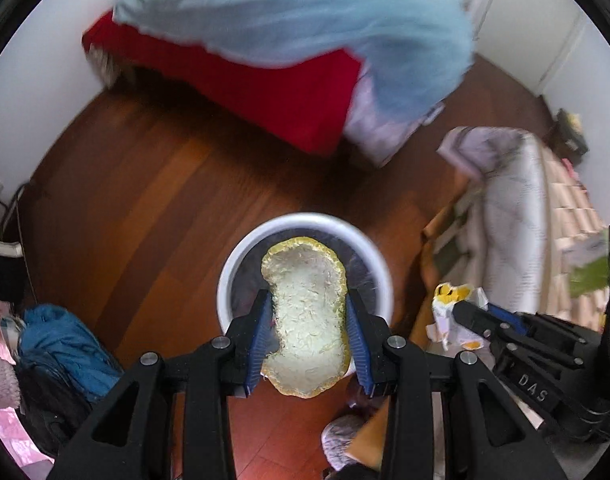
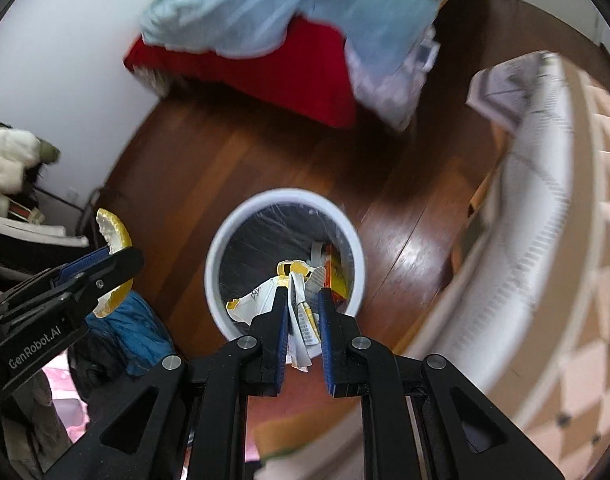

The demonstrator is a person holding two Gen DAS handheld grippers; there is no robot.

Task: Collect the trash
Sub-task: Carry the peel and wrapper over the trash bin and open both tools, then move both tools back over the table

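**The room around me**

Below me runs a reddish-brown wooden floor (image 1: pixel 153 200), its boards glossy where the light falls. At the far side stands a bed with a red cover (image 1: pixel 265 92), and a pale blue blanket (image 1: pixel 305 20) is draped over it, hanging down at the right end over a lilac-patterned sheet (image 1: pixel 385 128). White walls (image 1: pixel 37 80) close in on the left. To my right lies a white quilted mattress (image 2: pixel 537 184), and beyond it a surface with a beige checked pattern (image 2: pixel 585 320). Near on my left is a crumpled blue garment (image 1: pixel 61 340) among dark clothes, with pink fabric (image 1: pixel 9 428) beside them.
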